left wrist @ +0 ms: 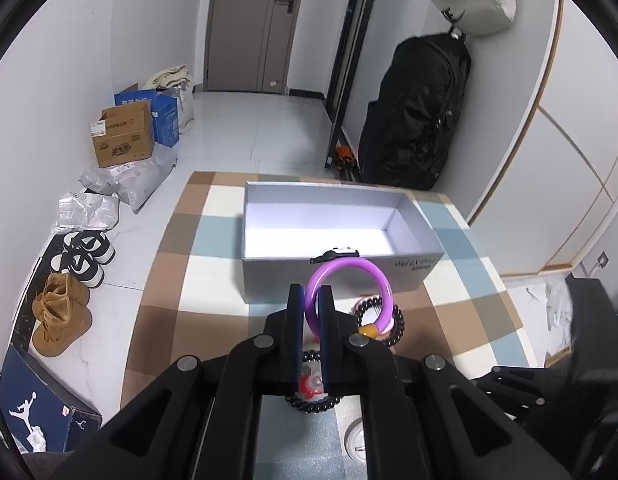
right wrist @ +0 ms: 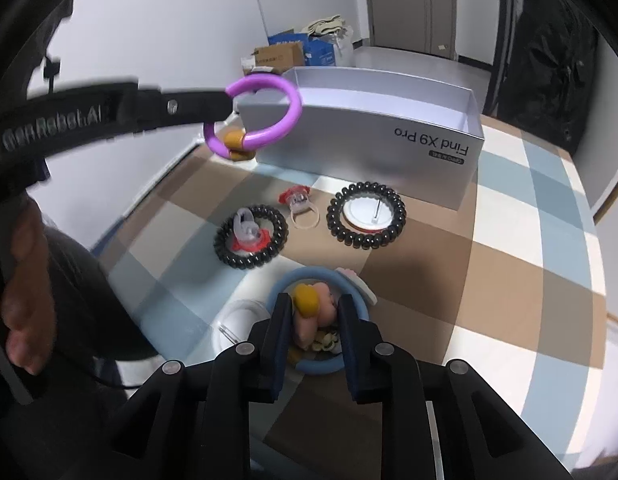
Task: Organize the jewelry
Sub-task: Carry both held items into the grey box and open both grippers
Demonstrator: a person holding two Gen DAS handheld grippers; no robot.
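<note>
My left gripper [left wrist: 311, 296] is shut on a purple bangle [left wrist: 349, 276] with an orange charm and holds it in the air just short of the open grey box [left wrist: 333, 276]; the bangle also shows in the right wrist view [right wrist: 269, 96] near the box [right wrist: 373, 140]. My right gripper [right wrist: 313, 304] is open, its fingers on either side of a blue bangle [right wrist: 357, 300] with orange and pink charms lying on the checked cloth [right wrist: 509, 260]. Two black coil bracelets [right wrist: 251, 236] [right wrist: 366, 216] and a red-topped ring [right wrist: 301, 208] lie between it and the box.
The box is empty inside [left wrist: 317, 224]. White round discs [right wrist: 237, 320] lie on the cloth. Beside the table on the floor are shoes [left wrist: 65, 312], cardboard boxes [left wrist: 125, 136] and bags. A black backpack [left wrist: 417, 108] hangs at the far right.
</note>
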